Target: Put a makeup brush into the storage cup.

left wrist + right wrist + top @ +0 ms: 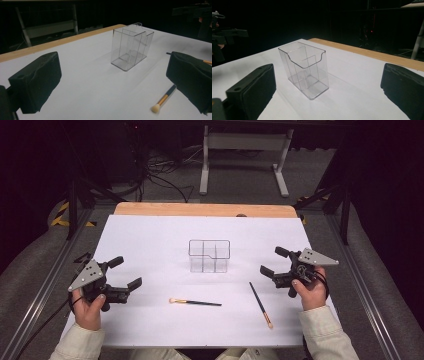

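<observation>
A clear plastic organizer box (209,256) with inner dividers stands upright in the middle of the white table top; it also appears as the box (131,46) and the box (305,70). Two thin black-handled brushes lie in front of it. One brush (195,302) lies crosswise with its pale tip to the left, the other brush (261,304) slants toward the front edge. My left gripper (126,272) is held open at the left, apart from everything. My right gripper (272,261) is open at the right of the box. The pale-tipped brush (163,98) lies beside my left gripper's right jaw.
A white sheet (150,240) covers the table, with a wooden strip (205,210) bare along the far edge. Metal rails (47,285) run down both sides. Cables and a white frame (245,142) lie on the floor beyond.
</observation>
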Demonstrator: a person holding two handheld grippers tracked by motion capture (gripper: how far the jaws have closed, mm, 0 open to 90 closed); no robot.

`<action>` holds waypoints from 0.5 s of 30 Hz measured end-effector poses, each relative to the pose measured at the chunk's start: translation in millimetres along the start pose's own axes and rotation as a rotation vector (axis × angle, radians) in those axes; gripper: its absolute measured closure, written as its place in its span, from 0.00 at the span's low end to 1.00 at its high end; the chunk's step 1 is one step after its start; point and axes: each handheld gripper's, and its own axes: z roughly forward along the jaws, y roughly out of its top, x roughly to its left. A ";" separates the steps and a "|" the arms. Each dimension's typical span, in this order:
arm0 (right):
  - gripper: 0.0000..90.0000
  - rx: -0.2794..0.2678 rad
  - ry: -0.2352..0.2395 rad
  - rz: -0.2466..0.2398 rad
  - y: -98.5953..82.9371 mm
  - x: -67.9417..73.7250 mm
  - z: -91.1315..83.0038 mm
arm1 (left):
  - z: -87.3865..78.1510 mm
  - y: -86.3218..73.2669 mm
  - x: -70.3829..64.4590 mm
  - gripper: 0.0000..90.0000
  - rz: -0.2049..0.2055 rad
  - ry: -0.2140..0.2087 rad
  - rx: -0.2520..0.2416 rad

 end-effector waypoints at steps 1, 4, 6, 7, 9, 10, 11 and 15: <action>0.00 0.001 0.000 -0.002 -0.2 0.0 0.0 | 0.0 0.0 0.0 0.01 0.000 0.000 0.000; 0.00 0.001 0.002 -0.002 -0.3 0.2 0.0 | 0.5 0.5 -0.1 0.01 -0.002 -0.003 -0.003; 0.00 -0.001 0.000 -0.005 -0.2 0.3 -0.3 | 0.6 0.3 -0.1 0.01 0.001 -0.004 -0.001; 0.00 -0.002 0.000 -0.003 -0.1 0.3 -0.5 | 0.7 0.3 0.0 0.01 0.000 -0.006 -0.002; 0.00 -0.004 -0.001 -0.003 -0.1 0.4 -0.7 | 0.8 0.5 0.1 0.01 -0.002 -0.005 -0.005; 0.00 -0.002 -0.001 -0.005 -0.2 0.4 -0.7 | 0.6 0.8 0.1 0.01 0.001 -0.006 -0.002; 0.00 0.000 -0.001 -0.004 -0.3 0.5 -0.9 | 0.9 0.7 -0.3 0.01 0.000 -0.005 -0.006; 0.00 -0.002 -0.001 -0.003 0.1 0.4 -1.2 | 0.9 0.6 -0.3 0.01 0.002 -0.006 -0.004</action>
